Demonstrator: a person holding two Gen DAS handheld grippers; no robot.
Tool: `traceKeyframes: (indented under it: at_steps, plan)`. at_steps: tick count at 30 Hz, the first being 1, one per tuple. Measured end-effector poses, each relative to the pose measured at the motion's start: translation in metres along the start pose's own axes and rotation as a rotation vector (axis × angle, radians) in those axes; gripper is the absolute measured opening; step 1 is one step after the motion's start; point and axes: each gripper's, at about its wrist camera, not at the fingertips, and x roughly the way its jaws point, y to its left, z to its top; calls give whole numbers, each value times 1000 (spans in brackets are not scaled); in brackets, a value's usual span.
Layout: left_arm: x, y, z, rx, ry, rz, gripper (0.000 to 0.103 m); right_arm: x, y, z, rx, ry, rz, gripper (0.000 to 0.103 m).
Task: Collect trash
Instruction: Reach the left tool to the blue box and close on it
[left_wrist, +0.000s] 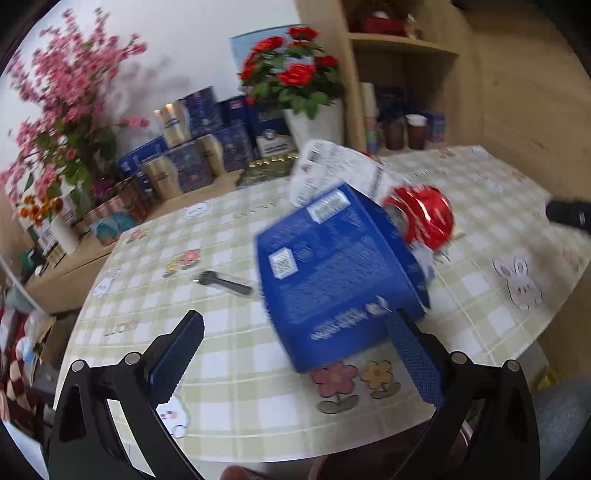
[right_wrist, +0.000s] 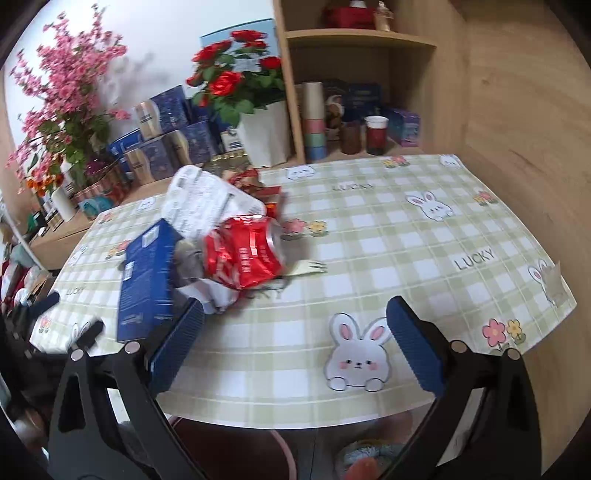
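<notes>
left wrist view: blurred blue carton (left_wrist: 332, 273) beside crushed red can (left_wrist: 424, 216).

A table (right_wrist: 388, 236) fills both views, covered by a green-and-white checked cloth printed with rabbits, flowers and the word LUCKY. Trash sits in a heap toward its left part in the right wrist view: a blue box (right_wrist: 147, 280) lying flat, a crushed red can (right_wrist: 243, 254) right beside it, crumpled white paper (right_wrist: 218, 295) tucked between and under them. Behind, a white printed packet (right_wrist: 207, 203) leans over the pile, with red wrappers (right_wrist: 258, 186) just past it. In the left wrist view a small dark pen-like thing (left_wrist: 225, 282) lies alone on the cloth, left of the blue box (left_wrist: 332, 273). Everything is motion-blurred.
</notes>
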Motion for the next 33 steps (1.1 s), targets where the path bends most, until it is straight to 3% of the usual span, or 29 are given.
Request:
traceKeyframes:
  at_steps: [5,9,15,19,21,23,24,25,30,33]
  plan:
    - [15,-38,4,-4,22,-20,98,7,-21,-9,43,6,-23,98]
    - [29,-59,12,-51,39,18,98,7,-33,-12,94,-11,-9,98]
    - [64,-89,11,52,34,276,98,6,-42,-18,104,-14,-13,98]
    - [76,-88,16,42,60,335,98,7,-43,-20,99,-16,-25,98]
    - [77,-88,17,63,56,326,98,7,-43,-20,97,-17,-24,98]
    - [73,-82,14,80,54,299,90,6,-42,-20,88,-23,-26,98]
    - [70,-78,13,72,60,267,66,5,-42,-20,84,-24,-29,98]
    - [64,-69,11,50,66,230,54,5,-42,-20,83,-23,-31,98]
    - [30,-16,12,-61,40,145,38,6,-38,-21,96,1,-3,98]
    - [15,43,14,-241,78,65,36,7,-28,-19,89,10,28,98]
